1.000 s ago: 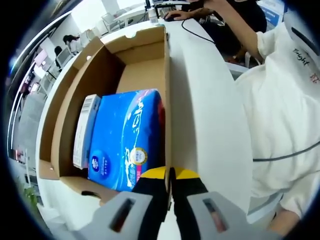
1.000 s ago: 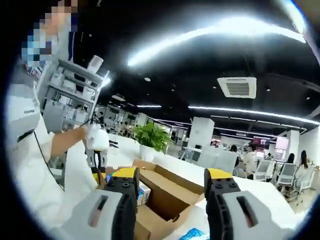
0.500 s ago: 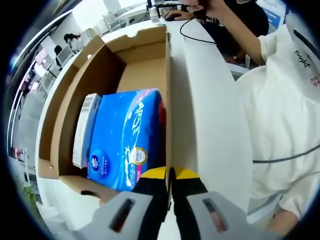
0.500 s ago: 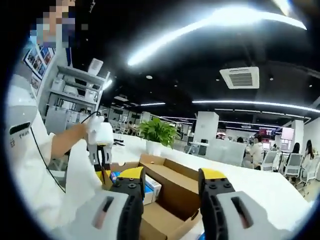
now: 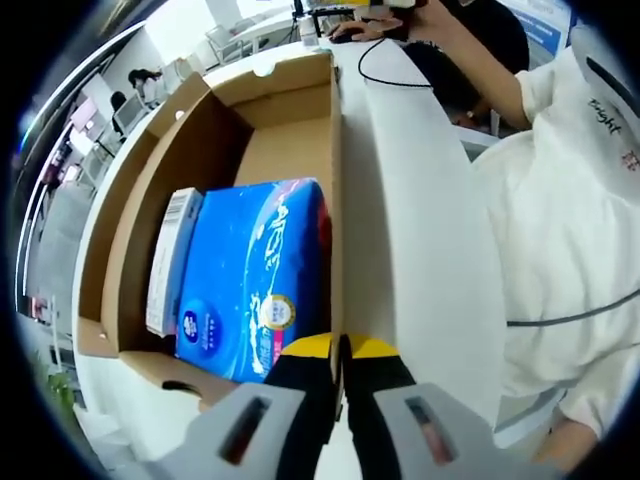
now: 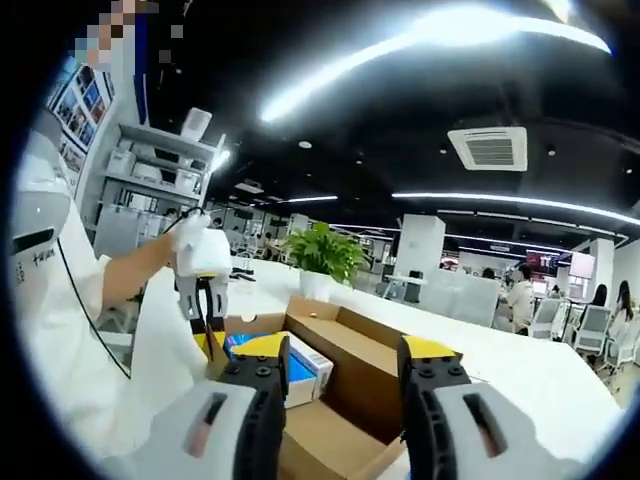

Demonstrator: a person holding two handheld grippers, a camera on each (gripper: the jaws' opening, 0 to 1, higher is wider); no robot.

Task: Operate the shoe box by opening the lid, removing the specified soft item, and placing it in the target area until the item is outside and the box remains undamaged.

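The box [image 5: 215, 150] lies open on the white table [image 5: 410, 230], its lid [image 5: 400, 200] folded back and pinched at the edge by the left gripper [image 5: 340, 352]; the blue soft pack [image 5: 255, 275] sits inside beside a small white carton [image 5: 170, 260]. The right gripper [image 6: 338, 352] hovers above with jaws spread, empty; removal seems the step in hand, so its next move is probably to descend onto the pack and close gently.
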